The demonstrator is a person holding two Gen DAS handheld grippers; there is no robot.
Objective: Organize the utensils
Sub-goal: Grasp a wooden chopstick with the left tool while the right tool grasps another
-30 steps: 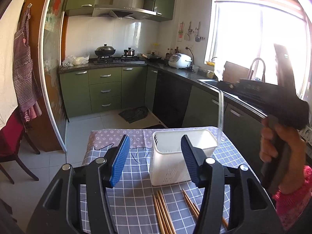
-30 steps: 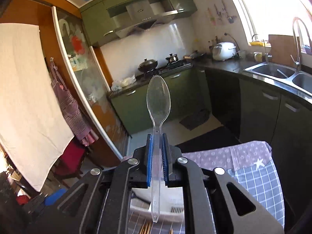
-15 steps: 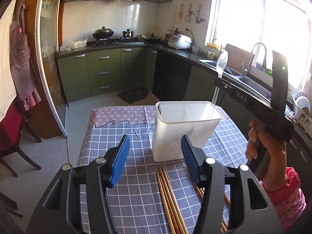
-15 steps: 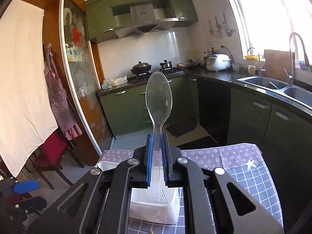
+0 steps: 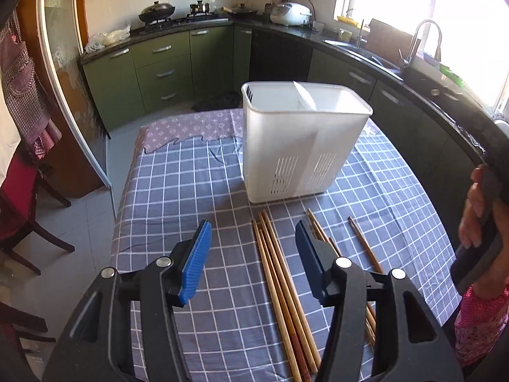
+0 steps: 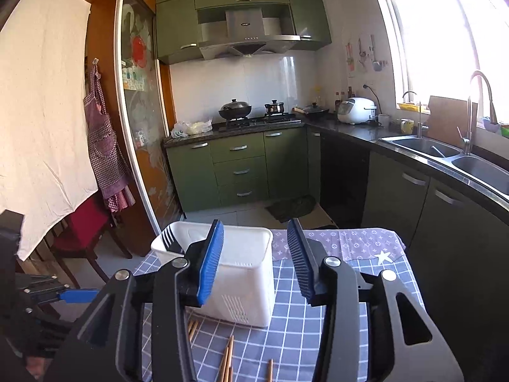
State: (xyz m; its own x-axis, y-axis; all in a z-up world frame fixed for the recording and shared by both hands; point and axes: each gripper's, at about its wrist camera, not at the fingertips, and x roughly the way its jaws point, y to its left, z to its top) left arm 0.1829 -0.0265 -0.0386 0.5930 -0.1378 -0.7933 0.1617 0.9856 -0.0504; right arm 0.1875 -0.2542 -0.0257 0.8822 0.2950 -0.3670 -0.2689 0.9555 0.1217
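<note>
Gone from the right gripper (image 6: 254, 261), the spoon (image 5: 303, 95) now rests in the caddy (image 5: 302, 146). Both jaws gape empty. Chopsticks (image 5: 283, 289) lie below the left gripper (image 5: 253, 258): light, stiff, slippery; pinch mid-shaft.

Strong daylight pours through the window (image 6: 451, 31) on the right, blown out to white glare in both views, leaving the green cabinets (image 6: 238, 165) dimmer, while fisheye distortion bends the edges and everything stays fairly sharp.
</note>
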